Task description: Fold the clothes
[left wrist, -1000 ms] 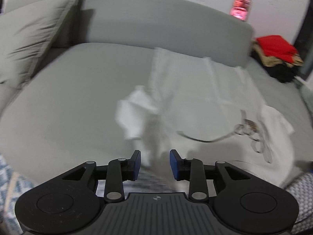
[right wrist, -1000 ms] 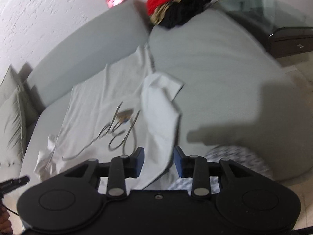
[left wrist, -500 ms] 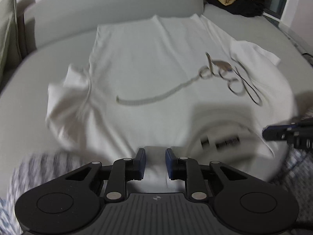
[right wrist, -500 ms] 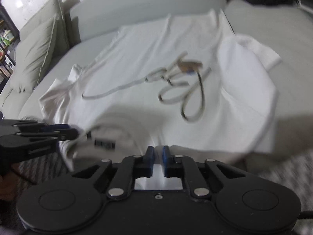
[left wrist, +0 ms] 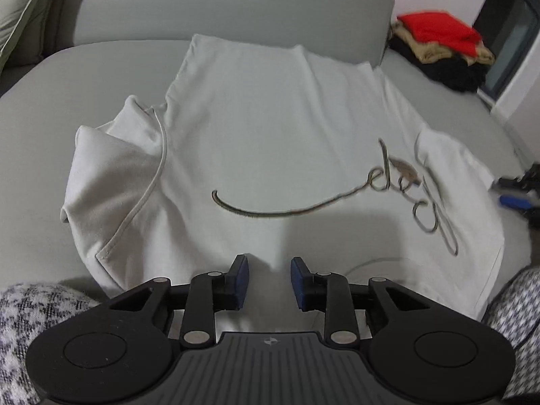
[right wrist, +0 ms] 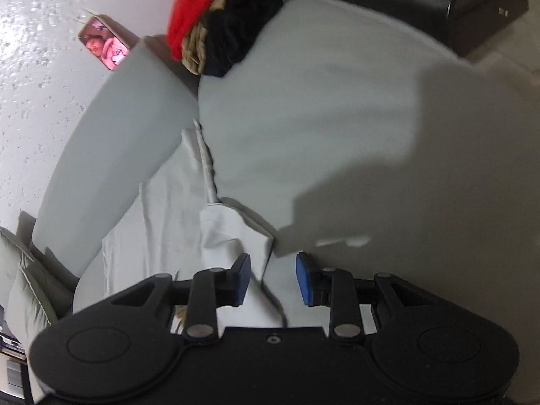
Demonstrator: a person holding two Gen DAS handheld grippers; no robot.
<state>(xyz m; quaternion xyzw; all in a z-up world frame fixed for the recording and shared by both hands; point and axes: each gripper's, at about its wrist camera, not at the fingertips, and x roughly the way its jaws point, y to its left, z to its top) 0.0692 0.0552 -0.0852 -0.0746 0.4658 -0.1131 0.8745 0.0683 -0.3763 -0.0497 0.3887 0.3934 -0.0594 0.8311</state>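
Note:
A white T-shirt (left wrist: 280, 141) with a cursive print lies spread front-up on the grey sofa seat (left wrist: 33, 135), neck end toward me. Its left sleeve (left wrist: 111, 182) is bunched. My left gripper (left wrist: 270, 281) is open and empty, just above the shirt's near edge. My right gripper (right wrist: 273, 278) is open and empty over the shirt's right sleeve (right wrist: 233, 233); the sleeve edge lies between the jaws. The right gripper's blue tips also show at the right edge of the left wrist view (left wrist: 514, 199).
A pile of red, tan and black clothes (left wrist: 442, 47) sits at the sofa's far right, also in the right wrist view (right wrist: 222, 23). A grey cushion (left wrist: 23, 23) leans at the left. A dark table (right wrist: 486, 3) stands beyond the sofa. Checkered fabric (left wrist: 37, 307) lies near me.
Both grippers have opened; the right one was shut half a second ago. The right gripper swung right, from the shirt's middle to its right sleeve. The left gripper stays at the near edge.

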